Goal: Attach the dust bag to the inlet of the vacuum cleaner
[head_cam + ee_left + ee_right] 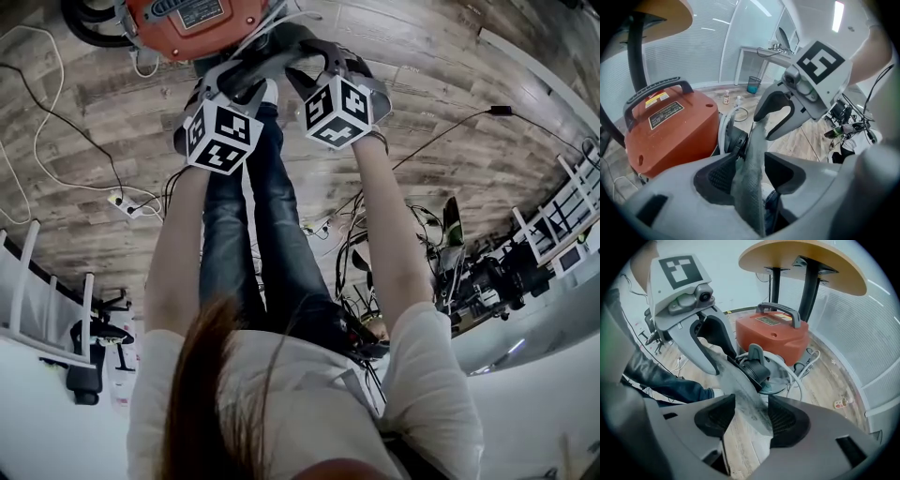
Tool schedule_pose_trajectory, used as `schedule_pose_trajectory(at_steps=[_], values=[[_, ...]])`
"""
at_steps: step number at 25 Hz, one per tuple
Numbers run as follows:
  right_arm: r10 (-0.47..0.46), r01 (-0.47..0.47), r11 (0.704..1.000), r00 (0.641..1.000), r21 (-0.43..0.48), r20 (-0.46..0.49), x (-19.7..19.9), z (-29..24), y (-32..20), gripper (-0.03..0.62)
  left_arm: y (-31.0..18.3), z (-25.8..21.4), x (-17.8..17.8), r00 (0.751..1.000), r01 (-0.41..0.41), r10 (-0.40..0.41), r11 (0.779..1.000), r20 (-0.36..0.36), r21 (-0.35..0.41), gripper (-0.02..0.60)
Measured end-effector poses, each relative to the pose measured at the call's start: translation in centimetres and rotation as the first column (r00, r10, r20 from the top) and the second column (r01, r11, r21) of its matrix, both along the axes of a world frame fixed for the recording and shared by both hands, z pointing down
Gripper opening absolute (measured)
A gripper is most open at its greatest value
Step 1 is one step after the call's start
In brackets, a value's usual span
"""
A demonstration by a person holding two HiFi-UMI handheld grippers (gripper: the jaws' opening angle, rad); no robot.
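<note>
Now your left gripper (749, 172) is released, its jaws standing apart with the grey dust bag (757, 140) between them, lying against one pad and clear of the other. Your right gripper (752, 417) is slack too, jaws parted around the same cloth. The bag runs between both grippers right at the black inlet (757, 370) of the orange vacuum cleaner (773, 336), which sits on the wooden floor (825, 380); whether it is seated there cannot be told
</note>
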State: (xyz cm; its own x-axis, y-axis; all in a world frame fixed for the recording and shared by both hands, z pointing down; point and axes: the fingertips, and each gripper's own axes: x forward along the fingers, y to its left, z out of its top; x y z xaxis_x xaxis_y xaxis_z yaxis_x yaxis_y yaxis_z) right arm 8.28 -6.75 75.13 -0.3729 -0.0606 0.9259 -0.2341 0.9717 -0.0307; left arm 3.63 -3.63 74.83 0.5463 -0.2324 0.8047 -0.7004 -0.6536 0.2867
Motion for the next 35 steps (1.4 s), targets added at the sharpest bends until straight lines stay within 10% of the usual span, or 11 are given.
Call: schedule_pose_trajectory(at_steps=[15, 35], values=[[0.262, -0.275, 0.960, 0.944, 0.043, 0.199, -0.2, -6.3, -0.9, 0.151, -1.2, -5.0, -1.2, 0.988, 0.154, -0.151, 0.983, -0.039, 0.095, 0.154], [0.325, -0.331, 0.943, 0.914, -0.016, 0.242, -0.4, -9.3, 1.2, 0.002, -1.6, -8.8, -2.7, 0.977, 0.210, -0.213, 0.967, 0.006, 0.142, 0.018]])
